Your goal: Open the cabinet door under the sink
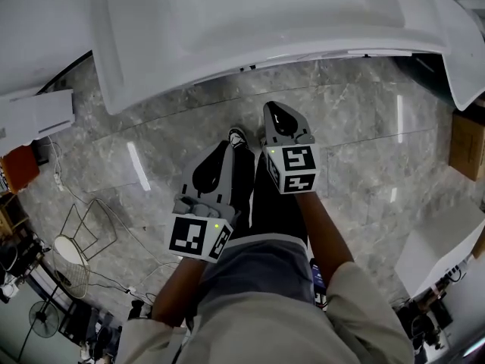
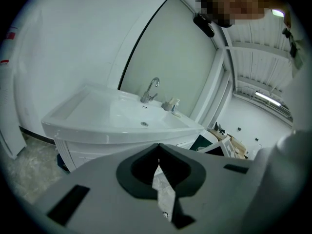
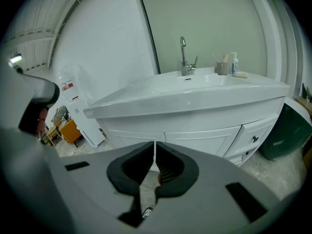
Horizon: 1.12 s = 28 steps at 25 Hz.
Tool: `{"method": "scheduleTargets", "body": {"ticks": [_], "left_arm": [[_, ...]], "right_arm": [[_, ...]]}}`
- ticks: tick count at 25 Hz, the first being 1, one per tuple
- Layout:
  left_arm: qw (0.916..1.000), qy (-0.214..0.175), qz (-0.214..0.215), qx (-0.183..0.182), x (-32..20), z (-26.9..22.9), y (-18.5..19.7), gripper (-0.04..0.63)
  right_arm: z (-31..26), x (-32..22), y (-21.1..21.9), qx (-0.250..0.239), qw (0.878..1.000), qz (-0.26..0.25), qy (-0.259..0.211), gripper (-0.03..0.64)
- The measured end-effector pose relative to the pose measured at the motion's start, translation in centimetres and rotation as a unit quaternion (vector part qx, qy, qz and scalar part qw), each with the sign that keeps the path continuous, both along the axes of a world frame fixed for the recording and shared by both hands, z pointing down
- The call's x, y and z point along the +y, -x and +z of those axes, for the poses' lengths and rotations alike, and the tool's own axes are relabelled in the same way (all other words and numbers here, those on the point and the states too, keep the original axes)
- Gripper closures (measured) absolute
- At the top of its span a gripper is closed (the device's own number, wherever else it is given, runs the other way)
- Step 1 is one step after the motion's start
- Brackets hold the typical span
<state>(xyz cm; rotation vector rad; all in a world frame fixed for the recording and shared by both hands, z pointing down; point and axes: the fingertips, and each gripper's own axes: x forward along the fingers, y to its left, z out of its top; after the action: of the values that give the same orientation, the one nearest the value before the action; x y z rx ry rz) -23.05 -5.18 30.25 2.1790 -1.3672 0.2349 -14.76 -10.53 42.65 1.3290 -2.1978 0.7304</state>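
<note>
Cabinet door [image 3: 201, 141] closed beneath the white sink [image 3: 195, 89], centre of my right gripper view. My right tongs [image 3: 155, 145] and left tongs [image 2: 159, 146] are both clenched on nothing, well apart from it, above the grey marbled floor [image 1: 341, 127].

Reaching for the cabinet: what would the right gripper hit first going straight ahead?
The right gripper would probably meet the white cabinet doors under the sink, near their middle seam, though depth is unclear.
</note>
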Motion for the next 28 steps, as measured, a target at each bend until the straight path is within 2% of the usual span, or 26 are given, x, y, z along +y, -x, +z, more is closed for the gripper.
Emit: {"method": "scheduleTargets", "body": {"ticks": [13,24,28], "left_arm": [[0.9991,0.04,0.009,0.006,0.4,4.9,-1.5,0.597],[0.9974,0.071,-0.003,0.005,1.3,9.2,0.4,0.597],[0.9967,0.08,-0.009,0.004,1.6,10.4,1.1,0.597]], "right_arm": [[6.9,-2.9,0.6,0.012,1.0,0.008,0.007,0.595],[12.3,-4.9,1.4,0.023,1.0,-0.011,0.009,0.573],[14.0,-5.9,1.2,0.049,0.999,-0.007,0.002,0.545]]}}
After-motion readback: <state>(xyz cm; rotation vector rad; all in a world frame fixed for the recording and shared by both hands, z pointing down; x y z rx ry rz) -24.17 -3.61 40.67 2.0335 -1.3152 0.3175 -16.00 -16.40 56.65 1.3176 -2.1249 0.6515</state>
